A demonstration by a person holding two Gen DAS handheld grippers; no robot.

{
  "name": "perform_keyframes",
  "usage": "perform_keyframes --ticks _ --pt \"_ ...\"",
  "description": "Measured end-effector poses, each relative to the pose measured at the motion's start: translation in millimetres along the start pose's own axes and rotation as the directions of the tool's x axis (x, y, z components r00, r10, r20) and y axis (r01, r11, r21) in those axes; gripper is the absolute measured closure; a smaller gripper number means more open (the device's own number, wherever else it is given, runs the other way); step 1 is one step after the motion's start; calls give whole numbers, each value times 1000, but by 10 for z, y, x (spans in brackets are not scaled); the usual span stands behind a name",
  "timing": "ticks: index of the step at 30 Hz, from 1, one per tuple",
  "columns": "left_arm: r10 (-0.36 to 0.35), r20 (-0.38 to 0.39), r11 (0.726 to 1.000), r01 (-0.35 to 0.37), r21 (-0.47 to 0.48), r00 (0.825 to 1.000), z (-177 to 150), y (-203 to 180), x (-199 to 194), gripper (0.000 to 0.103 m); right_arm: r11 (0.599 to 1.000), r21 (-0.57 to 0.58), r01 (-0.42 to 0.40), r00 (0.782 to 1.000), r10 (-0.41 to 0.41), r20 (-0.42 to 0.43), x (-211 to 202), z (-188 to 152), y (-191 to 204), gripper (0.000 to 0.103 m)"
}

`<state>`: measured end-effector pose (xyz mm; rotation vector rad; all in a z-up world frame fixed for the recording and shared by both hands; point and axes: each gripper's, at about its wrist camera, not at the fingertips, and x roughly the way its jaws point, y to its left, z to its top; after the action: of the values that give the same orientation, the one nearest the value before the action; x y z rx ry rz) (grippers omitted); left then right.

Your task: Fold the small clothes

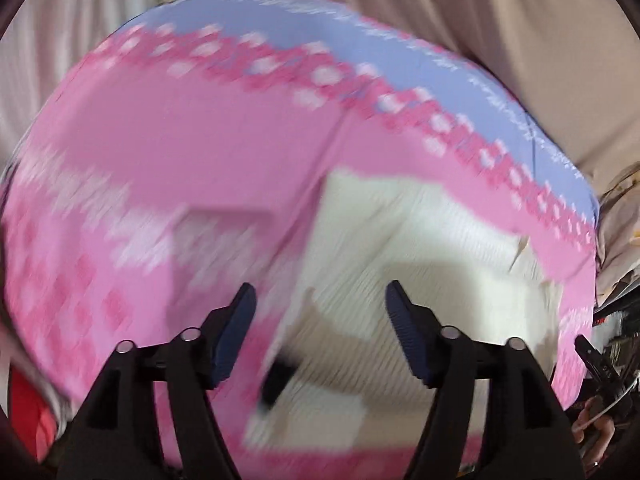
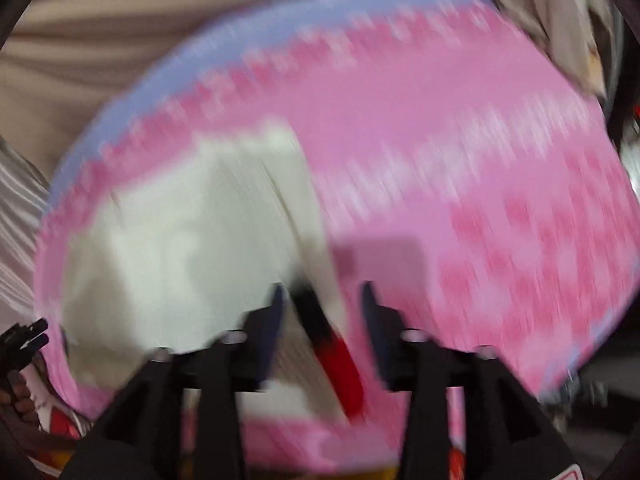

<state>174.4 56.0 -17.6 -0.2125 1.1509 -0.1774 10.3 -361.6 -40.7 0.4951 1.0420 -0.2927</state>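
Note:
A small white ribbed garment lies on a pink patterned cloth; both views are motion-blurred. It has a black and red stripe along one edge, seen dark in the left wrist view. My left gripper is open and empty, hovering over the garment's left part. My right gripper is open and empty, over the garment's right edge by the stripe.
The pink cloth has a lavender border and covers the work surface. Beige curtains hang behind. A pile of clothes sits at the right. The other gripper shows at the right edge.

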Motion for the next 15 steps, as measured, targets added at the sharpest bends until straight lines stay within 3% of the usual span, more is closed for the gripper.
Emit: perform_keyframes --ticks 3,6,7,8,10,12,15 --pt "-10 -61 1000 11 18 998 190 -196 495 37 998 -57 -28 1000 28 -2 378 333 283 49" --pt "-24 -158 996 37 82 987 127 -335 773 96 995 -92 29 997 -35 -68 854 456 440 52" --pt "-33 -148 996 46 81 988 133 -339 727 96 995 -95 42 994 -51 -95 955 450 475 81" --pt "-92 -90 993 99 68 992 144 -321 514 97 995 -94 27 993 -38 -112 940 427 466 97" --pt "-128 -25 988 129 82 992 141 -284 159 97 992 -92 -82 996 77 -52 662 387 556 96" --pt "-143 1 986 143 86 990 154 -270 -30 97 975 -178 -136 991 135 -18 359 341 743 96" --pt "-136 -53 979 143 144 989 26 -328 -54 97 917 -331 -224 975 209 -81 109 150 1086 96"
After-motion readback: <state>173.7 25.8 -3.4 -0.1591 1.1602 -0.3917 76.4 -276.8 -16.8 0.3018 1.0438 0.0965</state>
